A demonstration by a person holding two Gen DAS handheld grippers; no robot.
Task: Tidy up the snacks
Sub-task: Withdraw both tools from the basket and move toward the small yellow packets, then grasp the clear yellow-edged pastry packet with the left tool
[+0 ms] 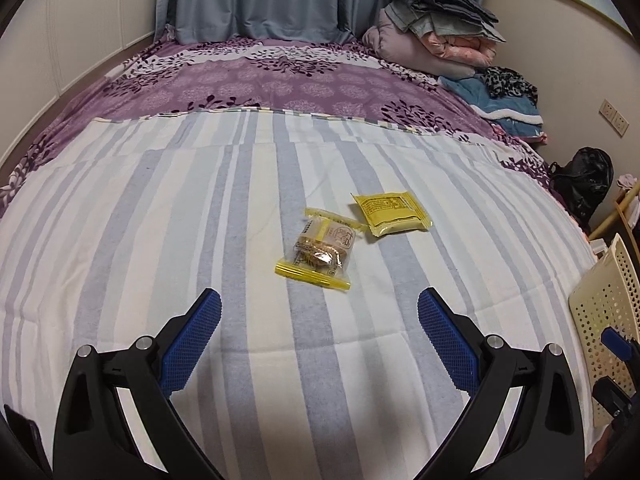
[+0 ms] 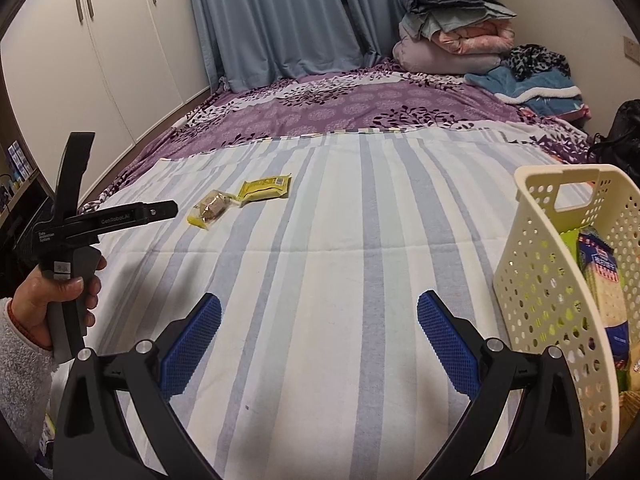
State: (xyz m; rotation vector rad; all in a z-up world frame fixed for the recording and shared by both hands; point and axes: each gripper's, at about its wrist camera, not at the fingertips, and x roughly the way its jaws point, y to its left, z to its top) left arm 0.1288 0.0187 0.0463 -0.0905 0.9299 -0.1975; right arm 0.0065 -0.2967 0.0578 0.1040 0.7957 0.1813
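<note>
my left gripper (image 1: 319,310) hovers over the striped sheet (image 1: 160,240), jaws spread wide, nothing between them. at 12 o'clock just beyond the tips lies a clear snack packet (image 1: 318,250) with yellow ends; a yellow packet (image 1: 394,214) lies just beside it at 1 o'clock, corners close, contact uncertain. my right gripper (image 2: 319,310) is likewise wide apart and empty over the same sheet. from it both packets sit well off at 11 o'clock. a cream perforated basket (image 2: 560,280) stands at 3 o'clock, holding a cracker pack (image 2: 604,276); other contents are too hidden to identify. my left hand (image 2: 60,300) grips its tool's handle at 9 o'clock. folded bedding (image 2: 452,36) is stacked at the far end.
</note>
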